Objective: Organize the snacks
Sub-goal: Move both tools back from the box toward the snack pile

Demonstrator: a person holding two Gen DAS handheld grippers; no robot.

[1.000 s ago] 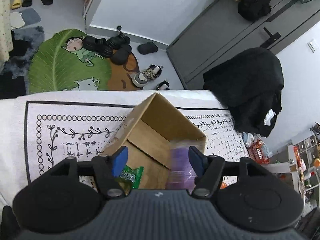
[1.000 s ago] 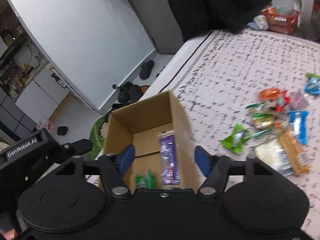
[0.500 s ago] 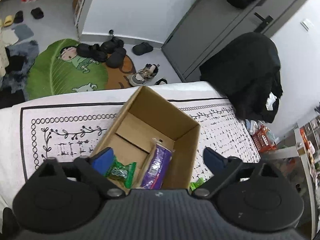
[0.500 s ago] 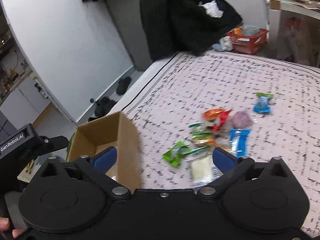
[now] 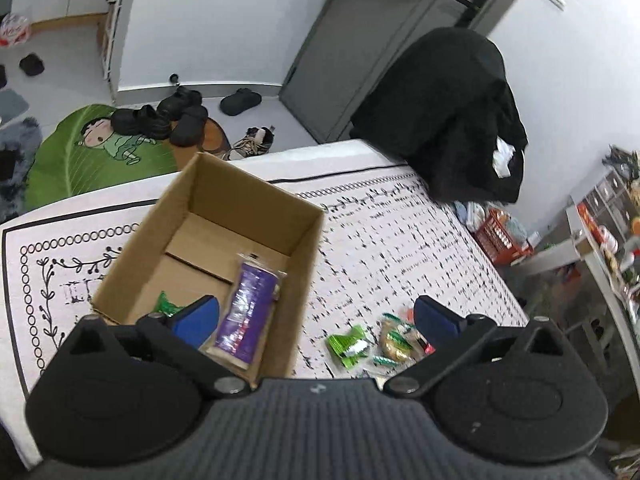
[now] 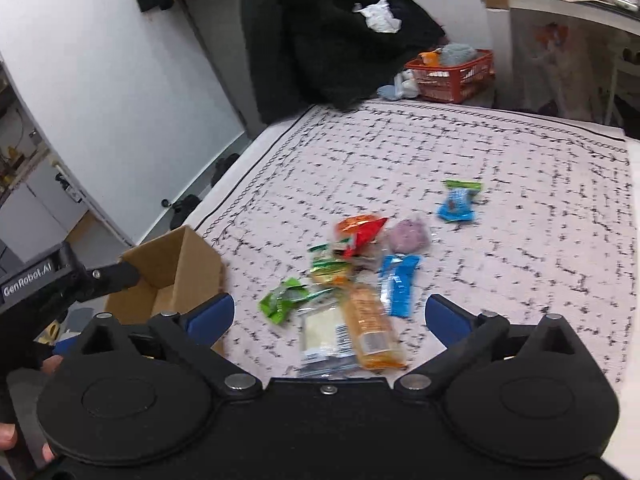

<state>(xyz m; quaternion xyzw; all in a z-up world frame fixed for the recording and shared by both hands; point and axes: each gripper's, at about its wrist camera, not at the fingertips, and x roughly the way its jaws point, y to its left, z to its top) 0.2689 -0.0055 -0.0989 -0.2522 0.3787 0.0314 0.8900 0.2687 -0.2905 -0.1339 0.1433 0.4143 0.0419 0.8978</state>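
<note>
**Operator A:** Fingers first: we see the left gripper (image 5: 316, 318) with both blue pads spread wide, nothing between them. Its jaws have just been opening. We read the right gripper (image 6: 328, 316) the same way: pads wide apart, nothing clamped.

**Operator B:** Confirmed. Where does the cardboard box (image 5: 256, 196) lie relative to the left fingers?

**Operator A:** Its open top sits under the left pad (image 5: 196, 320). Inside we see a purple packet (image 5: 248, 312) lying flat on the box floor, just beside that pad, and a green wrapper (image 5: 166, 304) partly hidden behind it. The right pad of this gripper hangs over the patterned cloth (image 5: 400, 248), outside the box wall.

**Operator B:** And the loose snacks?

**Operator A:** From the right wrist view we see a snack pile (image 6: 352, 276) on the cloth ahead of the right fingers and between them: a white packet (image 6: 320, 336) and an orange packet (image 6: 372, 328) nearest, a green packet (image 6: 282, 300) to the left, a blue bar (image 6: 400, 284) beyond. One blue-and-green packet (image 6: 458, 202) lies well apart from the rest.

**Operator B:** Obstructions?

**Operator A:** We note the box wall standing between its contents and the pile. A black coat (image 6: 332, 36) and a red basket (image 6: 456, 72) lie beyond the far edge of the cloth.
</note>
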